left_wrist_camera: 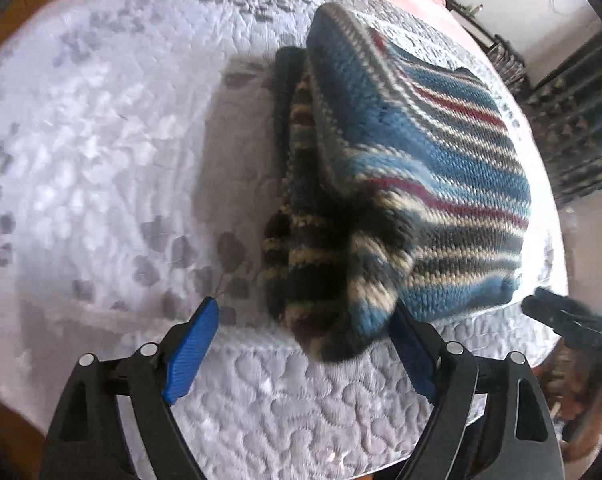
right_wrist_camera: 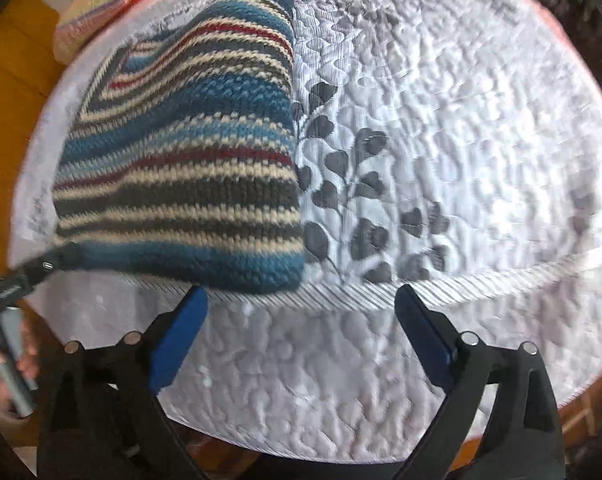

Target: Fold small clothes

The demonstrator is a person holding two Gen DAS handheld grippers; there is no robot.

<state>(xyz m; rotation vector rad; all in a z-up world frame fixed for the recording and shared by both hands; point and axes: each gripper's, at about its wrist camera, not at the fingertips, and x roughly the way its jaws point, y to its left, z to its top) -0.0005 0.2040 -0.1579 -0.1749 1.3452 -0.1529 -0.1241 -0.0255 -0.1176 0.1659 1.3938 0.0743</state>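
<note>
Thick blue, cream and maroon striped knitted garment (left_wrist_camera: 413, 184), folded on quilted grey bed cover (left_wrist_camera: 101, 160): judged soft, bulky, non-slippery. Left hand-held gripper (left_wrist_camera: 301, 352) spread wide around near drooping edge; right hand-held gripper (right_wrist_camera: 301, 332) spread empty. Doubled near edge ahead recommended as hold.

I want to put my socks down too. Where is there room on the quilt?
The quilt is bare on the leaf-print side of the striped sweater, out to its far edge. The front strip by the open right tongs is free too. It is crowded where the sweater lies and by the colourful pile.
</note>
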